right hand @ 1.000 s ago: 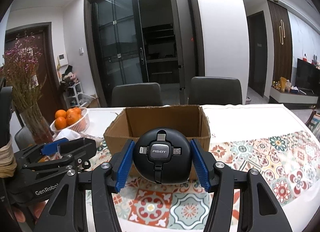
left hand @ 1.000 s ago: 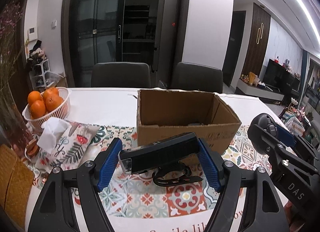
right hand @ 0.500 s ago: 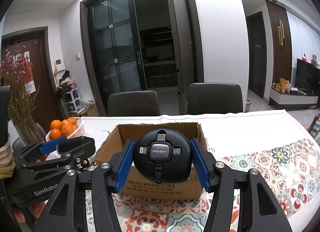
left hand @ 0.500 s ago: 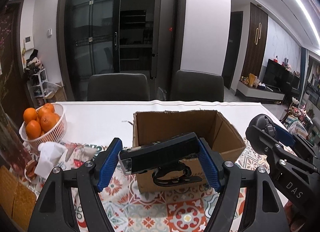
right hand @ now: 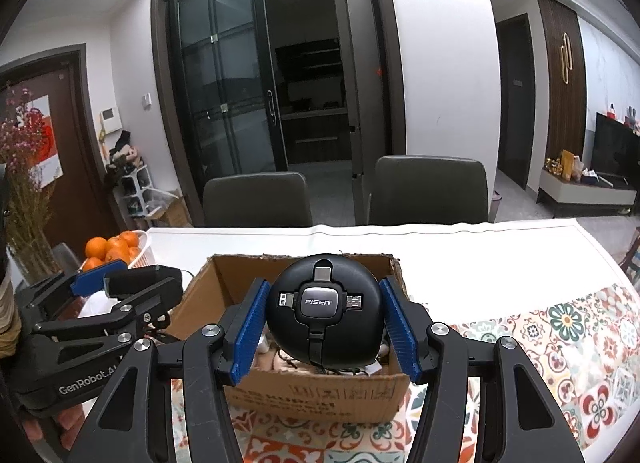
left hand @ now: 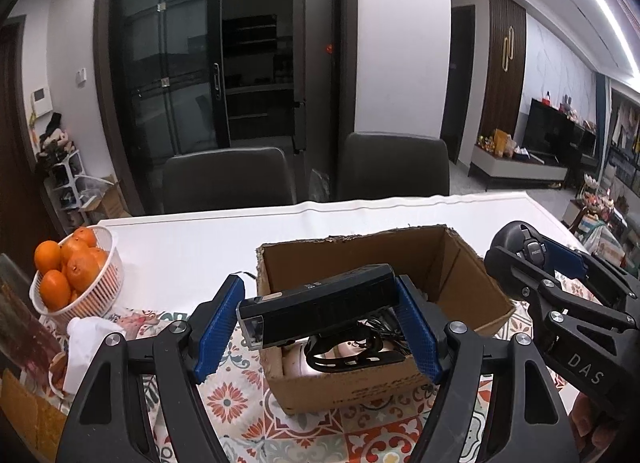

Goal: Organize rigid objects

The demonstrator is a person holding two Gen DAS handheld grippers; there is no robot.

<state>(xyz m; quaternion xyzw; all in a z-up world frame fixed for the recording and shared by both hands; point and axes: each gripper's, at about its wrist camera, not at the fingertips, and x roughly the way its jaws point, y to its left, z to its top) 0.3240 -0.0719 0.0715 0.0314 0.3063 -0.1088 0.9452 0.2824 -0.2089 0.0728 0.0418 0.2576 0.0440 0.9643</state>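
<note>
My left gripper point(left hand: 320, 327) is shut on a long black bike light point(left hand: 316, 305) with a strap mount under it, held over the near edge of an open cardboard box point(left hand: 464, 267). My right gripper point(right hand: 323, 323) is shut on a round black PISEN cable reel point(right hand: 323, 309), held above the same cardboard box point(right hand: 224, 283). Cables and a pale object lie inside the box. The right gripper also shows at the right of the left wrist view point(left hand: 536, 263); the left gripper shows at the left of the right wrist view point(right hand: 116, 287).
A white basket of oranges point(left hand: 72, 271) stands at the table's left, with a white tissue point(left hand: 88, 335) beside it. A patterned mat point(right hand: 560, 335) covers the near part of the white table point(left hand: 192, 243). Two dark chairs point(left hand: 224, 179) stand behind. Dried flowers point(right hand: 20, 167) are at far left.
Both grippers have risen and moved forward with their objects, so they now look down into the box from above its near edge. The grips have not changed.
</note>
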